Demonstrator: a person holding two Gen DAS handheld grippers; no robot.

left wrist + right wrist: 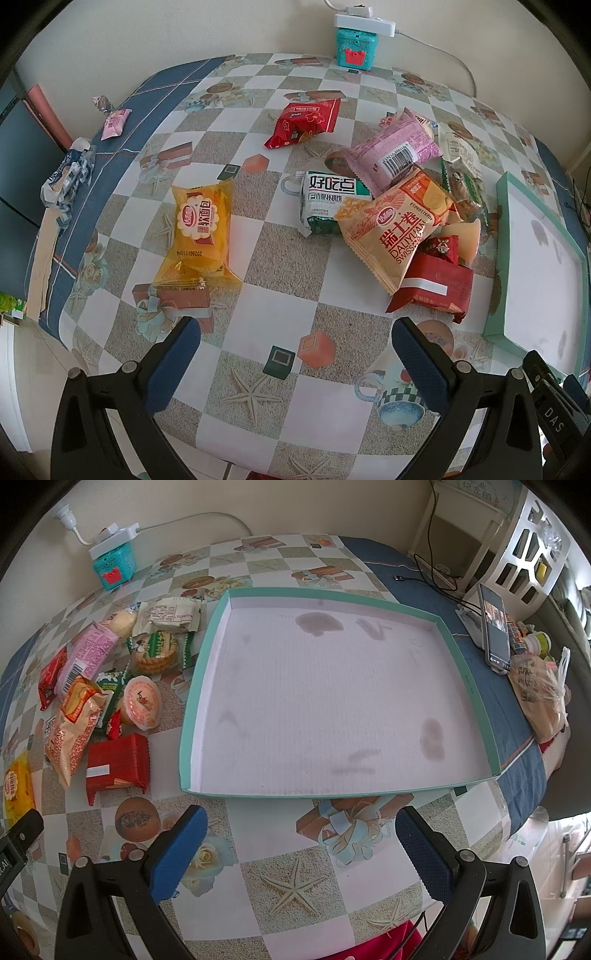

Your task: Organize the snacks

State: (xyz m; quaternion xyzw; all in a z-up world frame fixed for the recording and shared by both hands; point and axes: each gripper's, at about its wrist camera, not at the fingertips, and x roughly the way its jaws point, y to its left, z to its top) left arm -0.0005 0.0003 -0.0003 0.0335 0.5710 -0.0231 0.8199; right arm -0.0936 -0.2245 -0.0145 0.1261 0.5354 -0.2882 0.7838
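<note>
Nothing sorted yet: tray (207, 657) empty, snacks (391, 206) piled left of it on table (280, 266). Both grippers, left (295, 354) and right (301, 843), fingers spread wide, holding nothing.

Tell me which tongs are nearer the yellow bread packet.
Left. The left tongs hang open just short of the yellow bread packet; the right tongs sit before the box, packet far left.

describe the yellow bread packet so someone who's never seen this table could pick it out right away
Start at the checkered tablecloth, left of the snack pile that lies beside the teal-rimmed tray. The yellow bread packet lies alone there, flat. It is the only see-through yellow wrapper, with a round red-and-white label.
</note>
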